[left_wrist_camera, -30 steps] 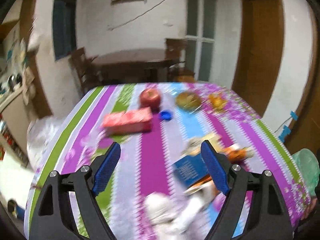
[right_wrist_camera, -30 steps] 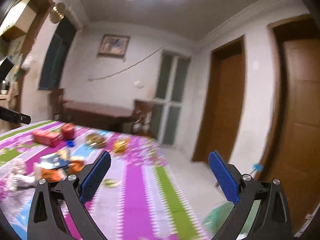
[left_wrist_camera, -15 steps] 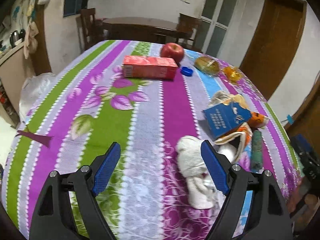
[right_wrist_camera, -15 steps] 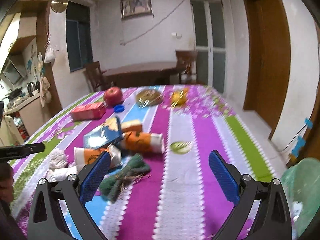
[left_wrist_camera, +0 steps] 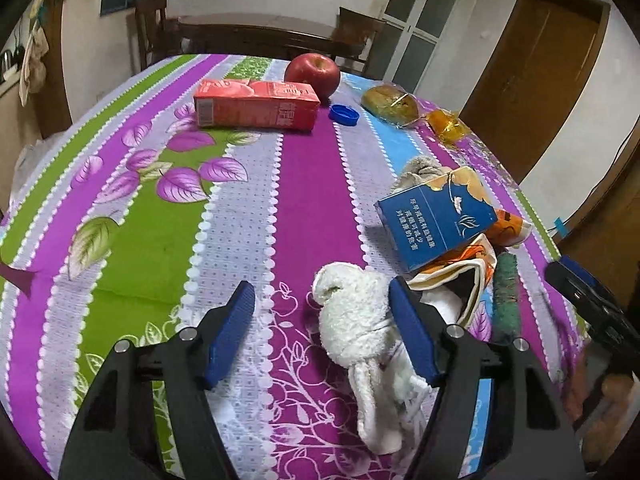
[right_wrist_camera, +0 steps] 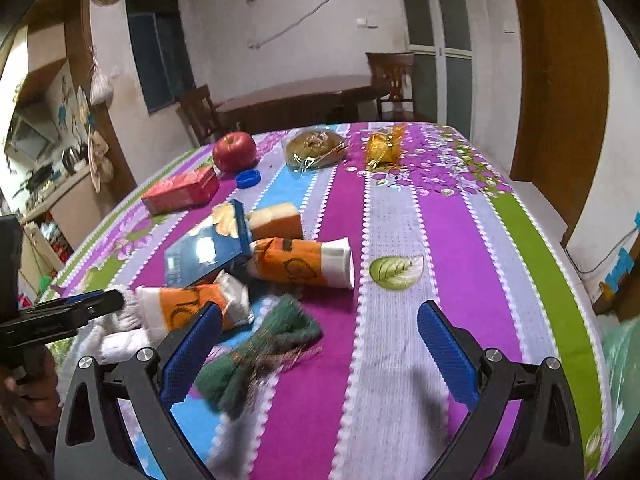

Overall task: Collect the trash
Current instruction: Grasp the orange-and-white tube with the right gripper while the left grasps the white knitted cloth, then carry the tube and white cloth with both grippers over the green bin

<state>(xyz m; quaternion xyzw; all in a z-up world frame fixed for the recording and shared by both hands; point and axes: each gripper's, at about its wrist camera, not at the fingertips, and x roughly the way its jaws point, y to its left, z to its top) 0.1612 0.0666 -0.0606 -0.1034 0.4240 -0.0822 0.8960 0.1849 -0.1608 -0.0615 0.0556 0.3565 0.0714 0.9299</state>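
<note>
Nothing looks collected yet — every piece of litter lies on the striped tablecloth [left_wrist_camera: 304, 184], and neither claw holds anything. The left gripper [left_wrist_camera: 322, 334] has just been narrowing its jaws, which are spread either side of the white crumpled cloth [left_wrist_camera: 360, 320]; the cloth's top sits between them against the right-hand pad, but the left pad is clear of it, so no pinch is made. The right gripper [right_wrist_camera: 318, 354] stands wide and empty above the green tangle of cord [right_wrist_camera: 256, 350], which lies near its left finger.

Just beyond sit the blue carton [left_wrist_camera: 438, 216], two orange-and-white wrappers [right_wrist_camera: 304, 262] and a piece of sponge-like block [right_wrist_camera: 276, 220], all heaped together and touching. Farther off: a red box [left_wrist_camera: 256, 104], a blue bottle cap [left_wrist_camera: 344, 114], a wrapped bun [right_wrist_camera: 316, 148], a gold foil wrapper [right_wrist_camera: 382, 146] and an apple [left_wrist_camera: 314, 72]. A green bag [right_wrist_camera: 622, 364] shows at the table's right edge — probably where the trash goes. I judge the first pick is only starting; the whole pile remains.
</note>
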